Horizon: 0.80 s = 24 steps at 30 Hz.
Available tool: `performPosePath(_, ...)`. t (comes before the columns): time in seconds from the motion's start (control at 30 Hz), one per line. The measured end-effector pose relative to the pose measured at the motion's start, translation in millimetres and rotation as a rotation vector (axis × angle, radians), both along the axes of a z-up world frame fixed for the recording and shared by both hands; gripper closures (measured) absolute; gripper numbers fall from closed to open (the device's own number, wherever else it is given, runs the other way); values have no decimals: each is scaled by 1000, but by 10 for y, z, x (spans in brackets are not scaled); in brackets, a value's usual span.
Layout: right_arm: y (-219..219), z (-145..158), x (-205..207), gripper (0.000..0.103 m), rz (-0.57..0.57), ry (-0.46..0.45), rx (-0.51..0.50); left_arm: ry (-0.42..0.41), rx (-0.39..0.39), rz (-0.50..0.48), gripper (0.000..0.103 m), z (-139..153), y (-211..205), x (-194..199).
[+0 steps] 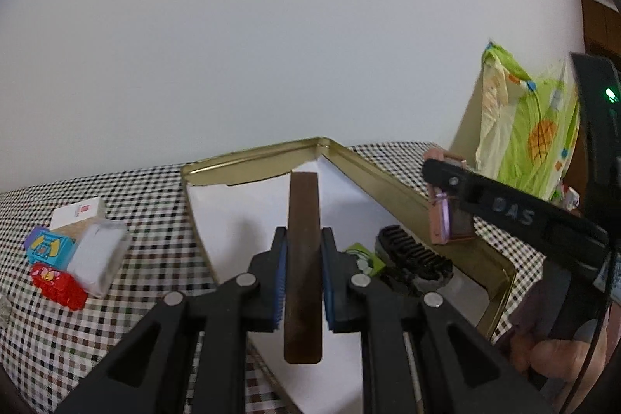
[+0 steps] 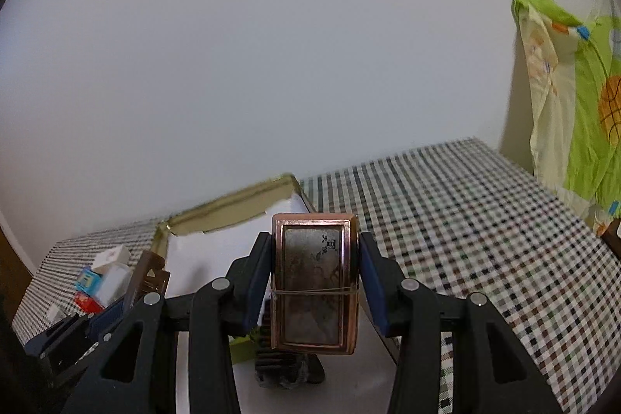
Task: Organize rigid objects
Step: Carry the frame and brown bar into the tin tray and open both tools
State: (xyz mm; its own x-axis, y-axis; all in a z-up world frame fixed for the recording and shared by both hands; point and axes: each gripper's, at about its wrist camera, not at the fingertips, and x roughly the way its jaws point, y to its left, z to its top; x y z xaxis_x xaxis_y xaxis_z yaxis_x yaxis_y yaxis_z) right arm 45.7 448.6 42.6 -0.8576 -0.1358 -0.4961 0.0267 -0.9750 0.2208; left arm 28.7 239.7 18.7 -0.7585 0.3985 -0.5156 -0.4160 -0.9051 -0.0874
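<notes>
My left gripper (image 1: pixel 303 258) is shut on a thin dark brown flat piece (image 1: pixel 303 251), held edge-up above the gold tray (image 1: pixel 388 189) with its white lining. My right gripper (image 2: pixel 314 282) is shut on a copper-framed rectangular box (image 2: pixel 313 282) with a rubber band around it, held above the tray's right part (image 2: pixel 233 208). The box and right gripper also show at the right of the left wrist view (image 1: pixel 450 208). A black comb-like object (image 1: pixel 415 255) and a green packet (image 1: pixel 363 257) lie in the tray.
A pile of small boxes, white (image 1: pixel 79 212), blue (image 1: pixel 48 247) and red (image 1: pixel 58 284), lies on the checkered tablecloth (image 1: pixel 136 200) left of the tray. A green patterned bag (image 1: pixel 531 127) stands at the far right. A plain wall is behind.
</notes>
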Motion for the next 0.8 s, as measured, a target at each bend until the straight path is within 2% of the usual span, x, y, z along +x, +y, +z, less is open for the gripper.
performPosePath(0.17,-97,-30,-10,56,4,-24,32,0,-51,-3,90,-97,36,-20)
performPosePath(0.33,-184,-72,-51,56,16,-27,59,-25,-48,19,90,-128,7,-70)
performPosePath(0.5,-242,-145,-128,56,38,-43,33,-53,-41,50,90,-159,-30,-121)
performPosePath(0.57,-247,-146,-106,49,36,-35,23,-60,-46,51,90,-193,-32,-133)
performPosePath(0.63,-230,-136,-77,29,34,-25,11,-60,-52,52,89,-209,-33,-125)
performPosePath(0.7,-211,-96,-16,25,19,14,-2,-49,-55,59,84,-207,-23,-112)
performPosePath(0.73,-206,-67,18,25,16,37,-10,-40,-55,63,74,-205,-33,-97)
performPosePath(0.77,-198,-40,43,25,13,53,-17,-34,-56,69,57,-202,-34,-91)
performPosePath(0.8,-181,-22,68,24,3,66,-22,-27,-56,80,47,-198,-43,-84)
